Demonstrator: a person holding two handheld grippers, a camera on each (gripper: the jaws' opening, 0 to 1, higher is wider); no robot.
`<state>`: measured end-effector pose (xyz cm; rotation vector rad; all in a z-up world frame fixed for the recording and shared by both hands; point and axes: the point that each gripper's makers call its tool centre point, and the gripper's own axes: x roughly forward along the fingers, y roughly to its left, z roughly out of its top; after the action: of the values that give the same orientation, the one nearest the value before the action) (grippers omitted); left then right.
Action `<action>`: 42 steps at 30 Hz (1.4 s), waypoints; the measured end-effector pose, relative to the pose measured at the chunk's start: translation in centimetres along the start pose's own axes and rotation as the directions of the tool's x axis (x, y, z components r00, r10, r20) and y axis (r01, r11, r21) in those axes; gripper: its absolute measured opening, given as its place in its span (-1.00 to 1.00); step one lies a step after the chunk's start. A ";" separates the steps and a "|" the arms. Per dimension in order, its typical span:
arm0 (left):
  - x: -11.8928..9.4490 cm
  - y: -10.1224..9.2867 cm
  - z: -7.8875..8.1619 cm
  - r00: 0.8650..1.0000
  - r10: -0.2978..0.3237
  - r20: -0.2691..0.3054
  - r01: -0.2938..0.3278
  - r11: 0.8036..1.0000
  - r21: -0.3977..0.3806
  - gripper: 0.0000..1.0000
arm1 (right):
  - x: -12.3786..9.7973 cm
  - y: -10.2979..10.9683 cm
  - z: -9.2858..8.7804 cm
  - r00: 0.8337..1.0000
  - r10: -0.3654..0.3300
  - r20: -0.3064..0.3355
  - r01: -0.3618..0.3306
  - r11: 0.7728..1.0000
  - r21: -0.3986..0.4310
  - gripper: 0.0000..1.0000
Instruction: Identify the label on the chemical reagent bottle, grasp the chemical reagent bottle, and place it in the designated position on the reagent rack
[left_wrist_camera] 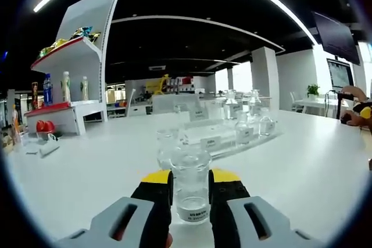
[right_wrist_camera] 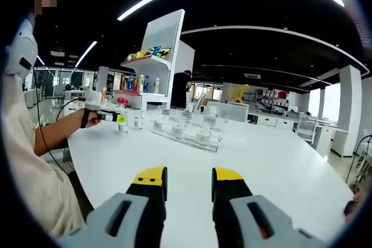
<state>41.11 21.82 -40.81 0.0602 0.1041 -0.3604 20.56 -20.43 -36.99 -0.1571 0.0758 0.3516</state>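
Left gripper: jaws closed on the reagent bottle, pads pressing its clear glass sides; the bottle stands upright between them, low over the white table, its label at the bottom of the left gripper view and too blurred to read
Right gripper: jaws apart and holding nothing, hovering above bare tabletop, well apart from the rack
Bottle seen from the right: in the right gripper view the left gripper holds the bottle at the table's far-left side, near the rack's end; whether the base touches the table I cannot tell
Slip risk: the glass is smooth and the grip sits low on the body; a tilt of the hand could let it slide or swing top-heavy
Just beyond: another clear bottle stands directly behind the held one; pushing straight forward could knock it over
Rack: a clear stepped stand with small placards, several bottles already seated close together; lowering into a tight slot could clip a neighbour
Label risk: with the print unread, the bottle could land in the wrong slot; the placards are illegible from here
Far side: a person's hand rests at the table's right edge, clear of the rack
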 end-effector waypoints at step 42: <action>0.2 -0.1 0.3 0.999 -0.005 0.048 0.007 1.000 -0.027 -0.60 | 0.1 -0.2 -1.3 1.000 -0.005 -0.011 0.005 1.000 0.020 -0.40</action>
<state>41.33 21.66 -40.55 0.0240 0.0620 -0.3662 20.70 -20.82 -38.27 -0.1390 0.0895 0.3451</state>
